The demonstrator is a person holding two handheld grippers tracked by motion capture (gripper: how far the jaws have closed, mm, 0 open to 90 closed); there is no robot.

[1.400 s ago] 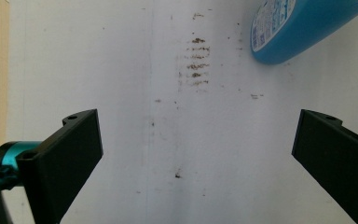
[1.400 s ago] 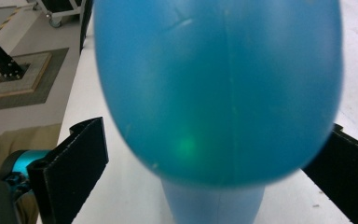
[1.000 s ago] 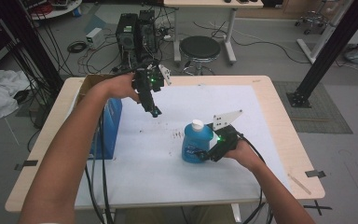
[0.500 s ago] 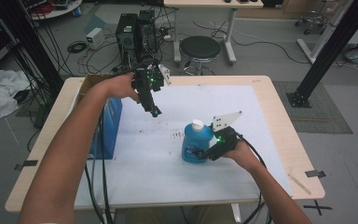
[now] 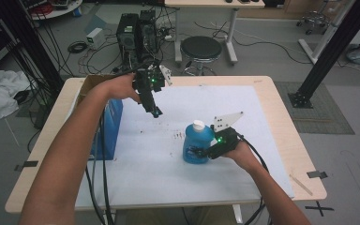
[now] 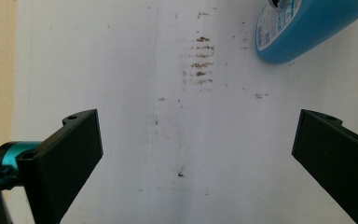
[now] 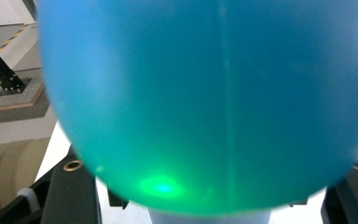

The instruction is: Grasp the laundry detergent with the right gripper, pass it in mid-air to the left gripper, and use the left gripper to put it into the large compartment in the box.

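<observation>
A blue plastic bottle (image 5: 196,145) with a white cap stands upright on the white mat (image 5: 159,178), right of centre. My right gripper (image 5: 202,152) comes at it from the right. Its jaws have just been closing and now press the bottle's (image 7: 205,102) sides, one black finger (image 7: 72,191) low at each side in the right gripper view. My left gripper (image 5: 155,112) hangs above the mat's far left part, pointing down. In the left gripper view it (image 6: 198,121) is open with nothing between its jaws, and the bottle (image 6: 307,28) lies beyond.
A blue box (image 5: 108,126) stands at the table's left edge, under the left forearm. Brown smudges (image 5: 178,137) mark the mat left of the bottle. Beyond the table's far edge are a round stool (image 5: 200,47) and computer towers (image 5: 136,33) with cables.
The right gripper's jaws have drawn in onto the bottle's sides. Both hands and the bottle stay where they were.
</observation>
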